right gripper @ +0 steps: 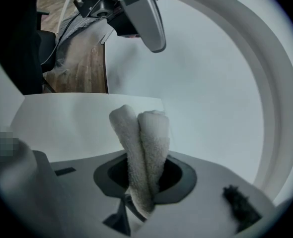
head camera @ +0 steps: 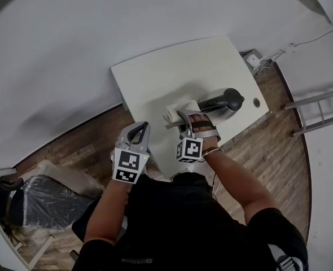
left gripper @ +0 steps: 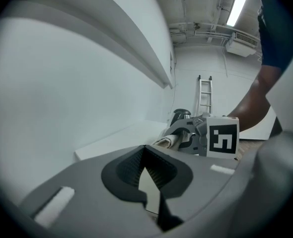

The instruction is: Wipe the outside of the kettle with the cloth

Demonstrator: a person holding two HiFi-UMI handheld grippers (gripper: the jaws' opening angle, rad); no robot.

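Note:
A steel kettle with a black lid and handle stands near the right end of the white table. Just left of it my right gripper is shut on a rolled white cloth. The cloth sticks out of the jaws as two folded lobes in the right gripper view. Whether it touches the kettle I cannot tell. My left gripper hangs at the table's near edge, shut on nothing. In the left gripper view the kettle shows behind the right gripper and the cloth.
A small round hole sits in the table by the kettle. On the wooden floor are a socket with cables, a ladder to the right and a plastic-covered chair to the left. A white wall runs behind the table.

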